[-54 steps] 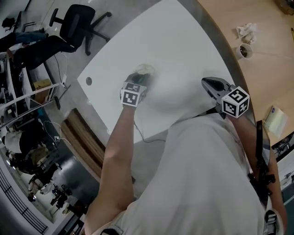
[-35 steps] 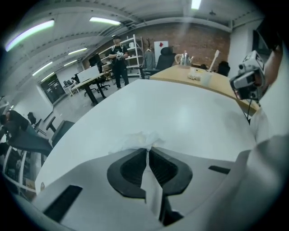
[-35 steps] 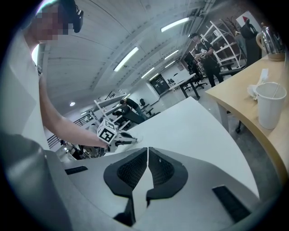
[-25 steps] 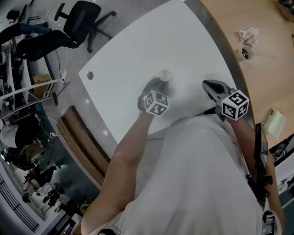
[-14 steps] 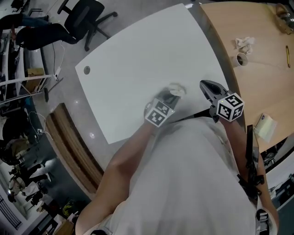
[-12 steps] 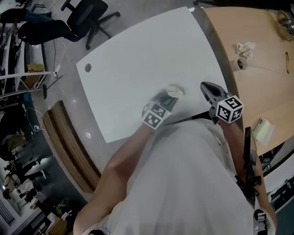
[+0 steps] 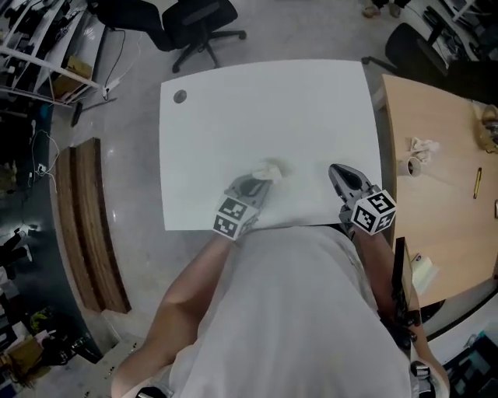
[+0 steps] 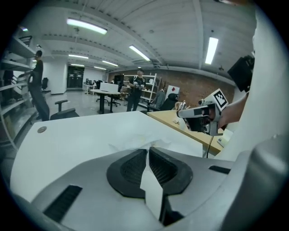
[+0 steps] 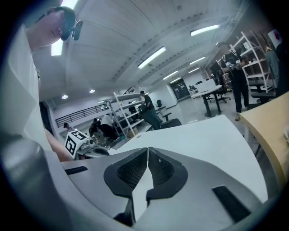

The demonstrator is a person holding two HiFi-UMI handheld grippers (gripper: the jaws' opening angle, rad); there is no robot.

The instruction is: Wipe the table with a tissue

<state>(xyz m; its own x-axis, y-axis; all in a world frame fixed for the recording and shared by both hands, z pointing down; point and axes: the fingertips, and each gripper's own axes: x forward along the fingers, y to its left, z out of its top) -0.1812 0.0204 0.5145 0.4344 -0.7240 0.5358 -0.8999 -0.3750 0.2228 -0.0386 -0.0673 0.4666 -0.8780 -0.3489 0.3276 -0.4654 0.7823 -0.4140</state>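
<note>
Workshop floor and office chair (image 7: 194,19) round a white bench (image 7: 233,101), its near edge at 6 o'clock cut off by the person's shirt (image 7: 311,311). Pinched in the left gripper (image 7: 257,180), pressed together: the tissue (image 7: 268,169), just toward 6 o'clock of bench centre; contact with the bench impossible to tell. At 3 o'clock of it, right gripper (image 7: 336,172) pressed together, nothing pinched. Only in left gripper view: crumpled tissue edge past the jaw tips, right gripper at 2 o'clock. Only from above: paper cup (image 7: 404,166) on wooden bench (image 7: 436,225).
</note>
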